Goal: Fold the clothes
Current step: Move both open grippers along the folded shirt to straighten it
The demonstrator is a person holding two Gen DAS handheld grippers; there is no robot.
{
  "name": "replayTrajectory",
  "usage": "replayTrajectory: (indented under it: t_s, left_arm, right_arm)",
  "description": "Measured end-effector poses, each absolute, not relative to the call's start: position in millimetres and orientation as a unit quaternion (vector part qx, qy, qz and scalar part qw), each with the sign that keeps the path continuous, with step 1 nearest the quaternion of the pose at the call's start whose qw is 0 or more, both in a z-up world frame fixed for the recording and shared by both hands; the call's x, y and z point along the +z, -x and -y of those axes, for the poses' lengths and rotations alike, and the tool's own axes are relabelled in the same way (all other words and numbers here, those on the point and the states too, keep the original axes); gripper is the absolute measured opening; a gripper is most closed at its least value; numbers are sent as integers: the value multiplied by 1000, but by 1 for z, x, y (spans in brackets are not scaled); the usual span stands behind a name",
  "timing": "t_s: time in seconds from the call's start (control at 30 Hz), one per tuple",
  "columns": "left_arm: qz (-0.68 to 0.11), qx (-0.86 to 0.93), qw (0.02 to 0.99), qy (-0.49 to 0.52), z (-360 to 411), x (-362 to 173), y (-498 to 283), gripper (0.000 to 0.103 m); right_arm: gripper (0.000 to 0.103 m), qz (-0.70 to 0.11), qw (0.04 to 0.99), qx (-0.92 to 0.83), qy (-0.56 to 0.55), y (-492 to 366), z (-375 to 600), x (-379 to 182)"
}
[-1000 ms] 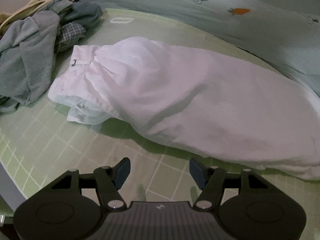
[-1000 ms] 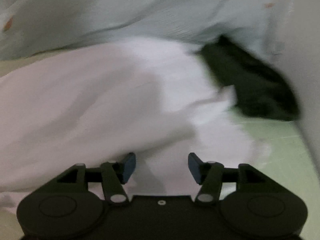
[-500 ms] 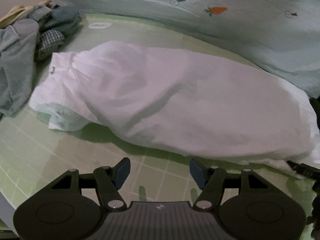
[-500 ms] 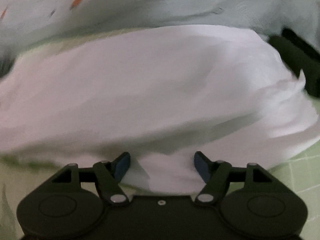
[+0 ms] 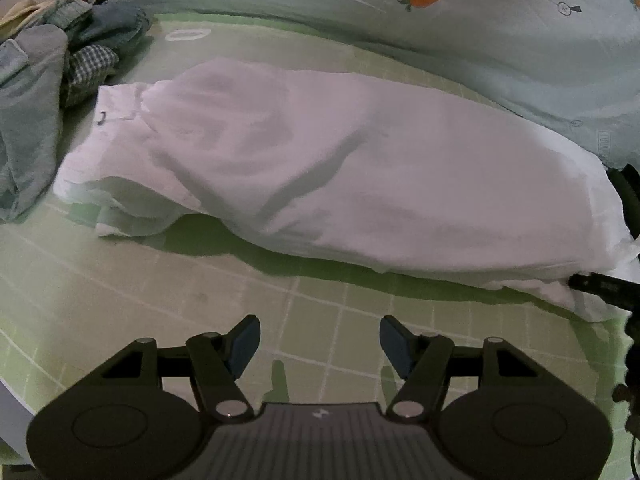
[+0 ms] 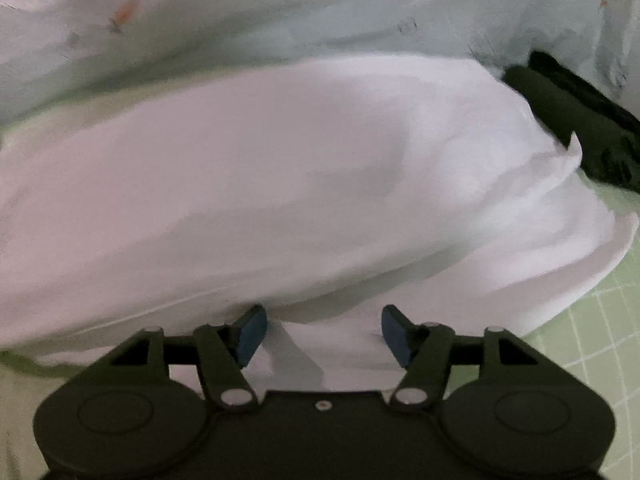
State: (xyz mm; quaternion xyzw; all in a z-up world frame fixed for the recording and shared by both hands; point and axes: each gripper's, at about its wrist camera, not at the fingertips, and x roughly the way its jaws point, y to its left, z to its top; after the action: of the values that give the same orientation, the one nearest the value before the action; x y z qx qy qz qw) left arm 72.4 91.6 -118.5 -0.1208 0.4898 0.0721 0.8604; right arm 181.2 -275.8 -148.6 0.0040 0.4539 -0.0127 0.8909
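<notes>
I see the white trousers (image 5: 320, 168) lying folded lengthwise on the green checked mat (image 5: 200, 304), their long axis running from the upper left to the lower right of my left wrist view. The waistband end, with its small dark clasp, points toward the pile of clothes (image 5: 44, 80) at the upper left; the leg-hem end points right, toward my other tool. Behind the trousers, the pale blue duvet (image 5: 460, 32) with carrot prints runs along the far side.

My left gripper (image 5: 319, 340) hangs over bare mat just short of the trousers, its blue pads spread wide with nothing between them.

My right gripper (image 6: 323, 332) is also spread wide, low at the hem end, with white cloth lying between its fingers but not pinched. A dark garment (image 6: 580, 128) sits just beyond the hem, on the right.
</notes>
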Motion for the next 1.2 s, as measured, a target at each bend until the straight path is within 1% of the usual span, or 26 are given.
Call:
replayTrajectory:
  t_s: [0.1, 0.2, 0.4, 0.53, 0.63, 0.87, 1.2]
  left_arm:
    - [-488, 72, 862, 116, -103, -118, -74, 68]
    - [-487, 69, 863, 116, -113, -118, -77, 69]
    - [-497, 50, 859, 109, -126, -123, -85, 70]
    - [-501, 38, 858, 105, -132, -125, -88, 70]
    - [-502, 35, 857, 106, -135, -128, -89, 70]
    - [-511, 39, 850, 121, -134, -136, -86, 71]
    - [-503, 46, 854, 129, -97, -131, -104, 71]
  right_arm:
    - [74, -445, 895, -22, -27, -188, 267, -152]
    - [77, -438, 899, 19, -12, -188, 238, -152]
    - [77, -431, 897, 104, -3, -174, 173, -154]
    - [79, -426, 898, 108, 31, -156, 153, -157]
    - [79, -425, 896, 119, 56, -143, 151, -158]
    - [79, -440, 885, 141, 65, -125, 162, -153]
    - [78, -456, 871, 167, 72, -101, 185, -144]
